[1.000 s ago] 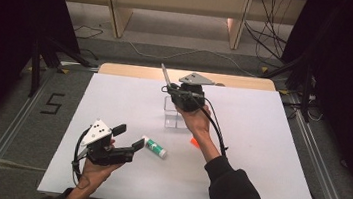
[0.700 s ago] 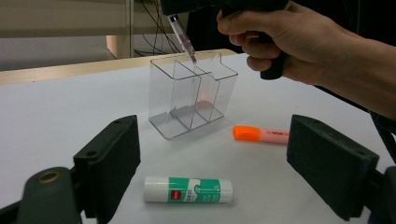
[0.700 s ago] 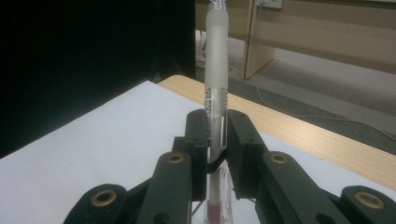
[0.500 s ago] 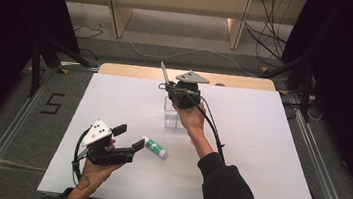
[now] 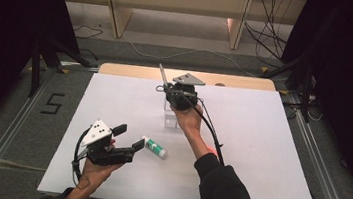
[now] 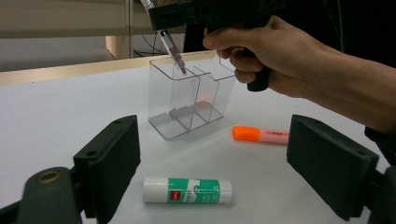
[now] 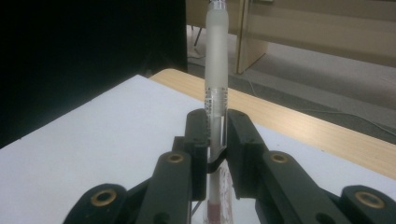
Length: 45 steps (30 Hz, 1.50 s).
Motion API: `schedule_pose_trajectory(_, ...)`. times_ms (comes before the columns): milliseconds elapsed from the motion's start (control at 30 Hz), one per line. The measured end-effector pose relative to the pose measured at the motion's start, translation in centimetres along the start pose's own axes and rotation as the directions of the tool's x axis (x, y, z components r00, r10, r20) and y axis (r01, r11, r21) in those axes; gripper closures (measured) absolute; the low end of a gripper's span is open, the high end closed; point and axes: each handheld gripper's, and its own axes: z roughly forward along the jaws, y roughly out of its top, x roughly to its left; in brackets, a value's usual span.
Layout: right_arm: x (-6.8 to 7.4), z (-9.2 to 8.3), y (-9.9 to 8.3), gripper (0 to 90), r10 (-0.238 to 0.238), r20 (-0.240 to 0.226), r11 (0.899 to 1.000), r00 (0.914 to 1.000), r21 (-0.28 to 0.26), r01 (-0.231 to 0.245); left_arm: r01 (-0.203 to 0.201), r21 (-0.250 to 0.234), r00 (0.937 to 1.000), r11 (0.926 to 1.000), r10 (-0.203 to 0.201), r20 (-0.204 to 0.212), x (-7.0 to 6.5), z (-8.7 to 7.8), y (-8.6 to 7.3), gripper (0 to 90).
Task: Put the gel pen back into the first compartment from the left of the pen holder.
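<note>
Lowering from high view: right gripper holds a pen above the clear organizer, mid-table; white table has wide bare room all around.
Left gripper view: left gripper has jaws apart, holding nothing, glue stick between them; pen tip sits inside the organizer's end compartment; orange highlighter lies just beside.
Right gripper view: jaws clamped on the pen, upright.
Next move, judged: sink straight, clear the thin walls, then release.
</note>
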Motion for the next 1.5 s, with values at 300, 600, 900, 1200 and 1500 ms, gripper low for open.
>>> schedule_pose_trajectory(300, 0.1, 0.2, -0.6, 79.7, 0.018, 0.006, 1.000, 0.9998, 0.003, -0.018, 0.000, -0.001, 1.0000, 1.0000, 0.000, 0.000, 0.0, 0.0, 0.0, 16.9)
schedule_pose_trajectory(600, -0.1, 0.1, -1.3, 79.7, 0.027, 0.007, 1.000, 0.9996, 0.007, -0.027, -0.001, 0.002, 1.0000, 1.0000, 0.001, -0.002, 0.0, 0.0, 0.0, 16.9)
schedule_pose_trajectory(900, -0.2, 0.1, -1.9, 79.7, 0.027, 0.011, 0.999, 0.9996, 0.016, -0.027, -0.004, 0.003, 1.0000, 1.0000, 0.004, -0.004, 0.0, 0.0, 0.0, 16.9)
schedule_pose_trajectory(1200, -0.2, 0.1, -2.3, 79.6, 0.040, 0.013, 0.999, 0.9991, 0.019, -0.040, 0.001, 0.000, 1.0000, 1.0000, -0.001, -0.004, 0.0, 0.0, 0.0, 16.9)
schedule_pose_trajectory(1500, 0.0, 0.0, -2.6, 79.5, 0.029, 0.014, 0.999, 0.9995, 0.024, -0.029, 0.000, -0.003, 1.0000, 1.0000, 0.000, -0.004, 0.0, 0.0, 0.0, 16.9)
